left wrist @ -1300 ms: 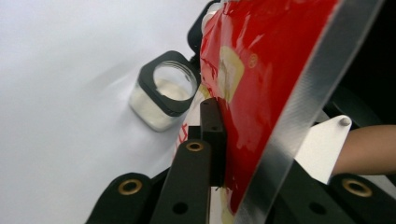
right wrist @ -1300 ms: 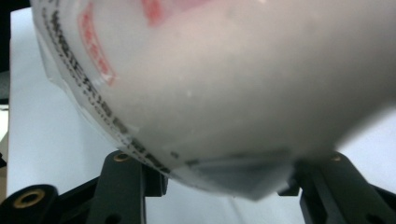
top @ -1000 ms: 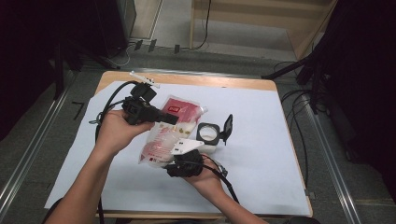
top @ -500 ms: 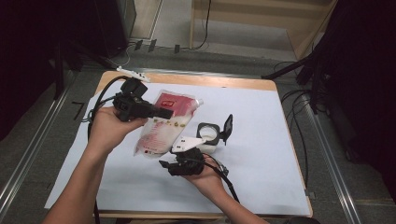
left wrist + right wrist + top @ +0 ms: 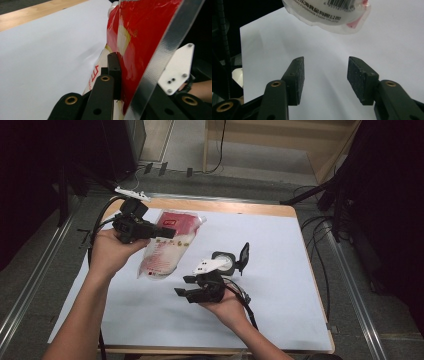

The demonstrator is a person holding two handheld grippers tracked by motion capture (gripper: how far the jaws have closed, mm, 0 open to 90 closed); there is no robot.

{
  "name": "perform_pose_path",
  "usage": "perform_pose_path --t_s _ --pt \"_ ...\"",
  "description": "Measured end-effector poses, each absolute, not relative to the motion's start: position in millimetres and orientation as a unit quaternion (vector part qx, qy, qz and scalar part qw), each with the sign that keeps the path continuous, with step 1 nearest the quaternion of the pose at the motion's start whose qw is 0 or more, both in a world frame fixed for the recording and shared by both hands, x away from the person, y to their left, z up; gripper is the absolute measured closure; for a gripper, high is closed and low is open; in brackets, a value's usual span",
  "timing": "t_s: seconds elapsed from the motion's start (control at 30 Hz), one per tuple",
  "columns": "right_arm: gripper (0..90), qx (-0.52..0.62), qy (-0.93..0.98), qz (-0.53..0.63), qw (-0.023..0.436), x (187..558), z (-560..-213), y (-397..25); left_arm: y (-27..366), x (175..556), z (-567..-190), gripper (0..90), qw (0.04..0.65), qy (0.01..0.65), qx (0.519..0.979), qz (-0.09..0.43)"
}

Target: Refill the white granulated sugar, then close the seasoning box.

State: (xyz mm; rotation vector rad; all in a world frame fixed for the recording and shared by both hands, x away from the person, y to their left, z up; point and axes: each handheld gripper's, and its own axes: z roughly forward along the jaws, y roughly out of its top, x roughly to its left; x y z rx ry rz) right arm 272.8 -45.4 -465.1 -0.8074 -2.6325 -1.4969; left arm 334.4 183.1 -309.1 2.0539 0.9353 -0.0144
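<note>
My left gripper (image 5: 167,233) has its jaws clamped on the top edge of the red-and-white pouch (image 5: 167,245), which hangs tilted over the far left of the table. My right gripper (image 5: 325,75) stands wide open with nothing between its pads (image 5: 297,77), near the pouch's lower end. A round black device (image 5: 225,261) lies just to its right. White paper (image 5: 280,270) covers the wooden table (image 5: 235,207); cables cross the floor beyond. The pouch's print is partly cut off.

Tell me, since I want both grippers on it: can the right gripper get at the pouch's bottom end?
Probably yes: the right gripper is open, the pouch hangs ahead, bare white sheet between.
</note>
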Motion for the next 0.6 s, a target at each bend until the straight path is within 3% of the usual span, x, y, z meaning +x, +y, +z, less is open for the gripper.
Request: perform_pose_path --t_s 0.6 --pt "48.3 -0.255 -0.855 -0.451 0.020 277 -468 -51 198 365 -337 90.0 0.404 0.423 0.811 0.039"
